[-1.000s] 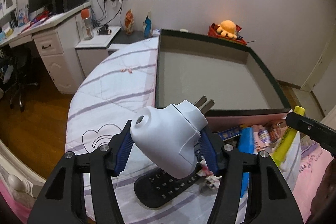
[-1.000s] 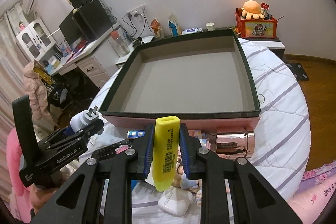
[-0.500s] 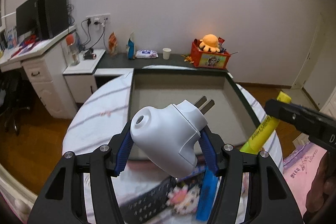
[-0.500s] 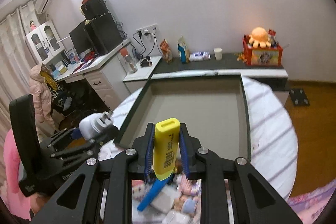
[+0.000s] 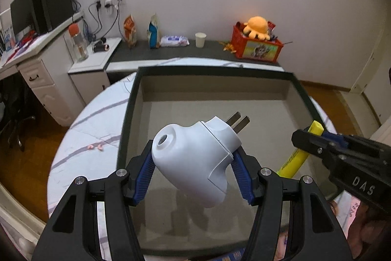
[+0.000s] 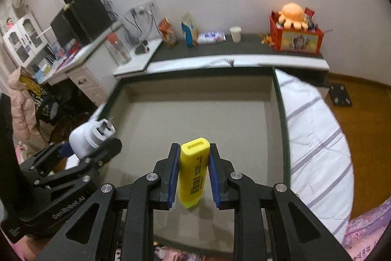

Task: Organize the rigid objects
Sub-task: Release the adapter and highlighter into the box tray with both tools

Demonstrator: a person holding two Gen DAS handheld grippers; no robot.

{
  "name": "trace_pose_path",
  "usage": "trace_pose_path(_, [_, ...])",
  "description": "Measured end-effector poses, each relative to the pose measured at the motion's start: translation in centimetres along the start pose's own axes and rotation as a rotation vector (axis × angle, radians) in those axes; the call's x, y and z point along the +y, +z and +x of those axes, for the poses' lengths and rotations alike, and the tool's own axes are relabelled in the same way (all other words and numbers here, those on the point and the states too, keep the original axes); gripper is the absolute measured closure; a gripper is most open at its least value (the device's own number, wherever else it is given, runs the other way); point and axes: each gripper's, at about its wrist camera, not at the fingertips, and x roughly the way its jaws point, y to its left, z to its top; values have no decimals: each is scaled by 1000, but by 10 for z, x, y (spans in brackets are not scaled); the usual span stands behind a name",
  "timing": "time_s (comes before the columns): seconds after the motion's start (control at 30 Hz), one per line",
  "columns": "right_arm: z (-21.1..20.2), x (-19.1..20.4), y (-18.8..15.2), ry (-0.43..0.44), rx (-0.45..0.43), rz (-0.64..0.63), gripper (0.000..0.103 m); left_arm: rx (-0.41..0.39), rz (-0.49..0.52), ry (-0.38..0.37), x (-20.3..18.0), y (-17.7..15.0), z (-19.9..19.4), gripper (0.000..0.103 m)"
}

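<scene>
A: Left to right, where are we?

B: The left gripper [image 5: 193, 177] clamps a white plastic plug adapter [image 5: 195, 160] above the large, dark-rimmed grey cardboard box [image 5: 127, 124], which looks empty.

A: And the right?

B: The right gripper [image 6: 193, 175] pinches a yellow highlighter pen [image 6: 194, 170] over that box. I'd say both drops remain; clutter waits outside.

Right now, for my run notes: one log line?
left gripper: white plastic plug adapter | right gripper: yellow highlighter | both over empty dark-rimmed box
</scene>
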Motion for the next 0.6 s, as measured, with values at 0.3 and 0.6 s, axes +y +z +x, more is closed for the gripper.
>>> trace_pose_path(0.3, [27, -11, 5, -39, 55, 30, 78, 29, 28, 60, -4, 2, 27, 23])
trace_pose_path(0.6, [8, -13, 5, -45, -5, 61, 17, -13, -14, 113, 11, 4, 10, 0])
